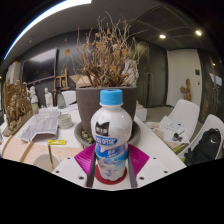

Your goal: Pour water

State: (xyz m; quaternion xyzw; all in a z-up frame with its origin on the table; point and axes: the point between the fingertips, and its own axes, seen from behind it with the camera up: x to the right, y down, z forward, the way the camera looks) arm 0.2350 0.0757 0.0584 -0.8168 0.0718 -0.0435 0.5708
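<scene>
1. The bottle (111, 135) is seen upright between the two fingers of the claw (111, 172), its blue cap (111, 97) on and its blue-and-white label facing the camera. The magenta pads (86, 160) lie against its lower sides with no gap visible, so the claw is judged to be closed on the bottle.
2. The bottle is located at the near edge of the white bench (160, 165), just in front of a grey pot (104, 108) holding a dried plant (108, 50).
3. The step in hand is judged to be securing and lifting the bottle; a firm, even squeeze low on the body should be kept so that it is not allowed to slip or twist.
4. It should be raised straight up, so that the pot behind is not knocked.
5. The cap appears still in place; it would have to be removed before any water could be poured.
6. No receiving vessel can be made out clearly; one should be found before the bottle is tilted.
</scene>
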